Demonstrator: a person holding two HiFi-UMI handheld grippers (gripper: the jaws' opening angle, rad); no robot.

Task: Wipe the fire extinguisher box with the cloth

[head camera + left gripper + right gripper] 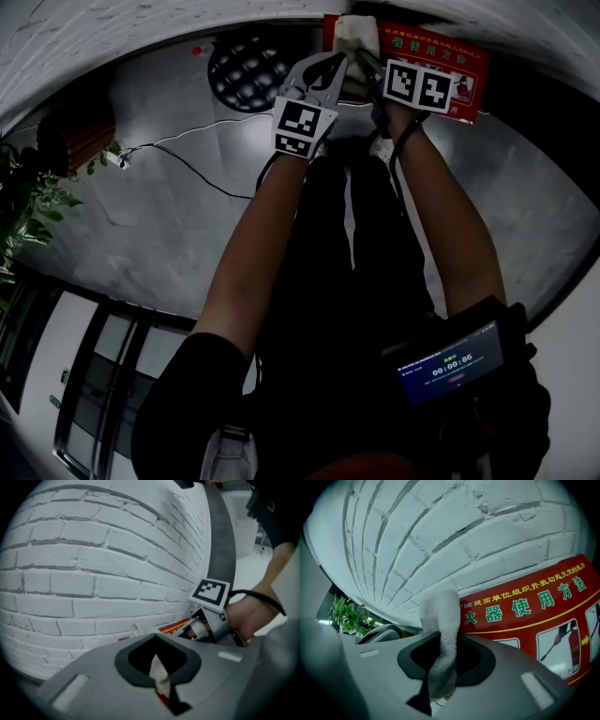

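Note:
The fire extinguisher box (473, 66) is red with printed instructions and stands against the white brick wall; its front fills the right of the right gripper view (534, 616). A white cloth (354, 33) is bunched at the box's top left corner. My left gripper (339, 61) and right gripper (364, 60) meet at the cloth, side by side. In the right gripper view the cloth (440, 634) rises from between the closed jaws. A thinner fold of cloth (160, 679) is pinched in the left gripper's jaws. The right gripper (199, 629) shows beside the box edge (176, 627).
The white brick wall (112, 28) runs behind the box. On the grey floor lie a round black gridded object (248, 67), a thin cable (187, 164) and a brown object (80, 131). A green plant (28, 202) stands at the left. A small lit screen (450, 361) sits at my waist.

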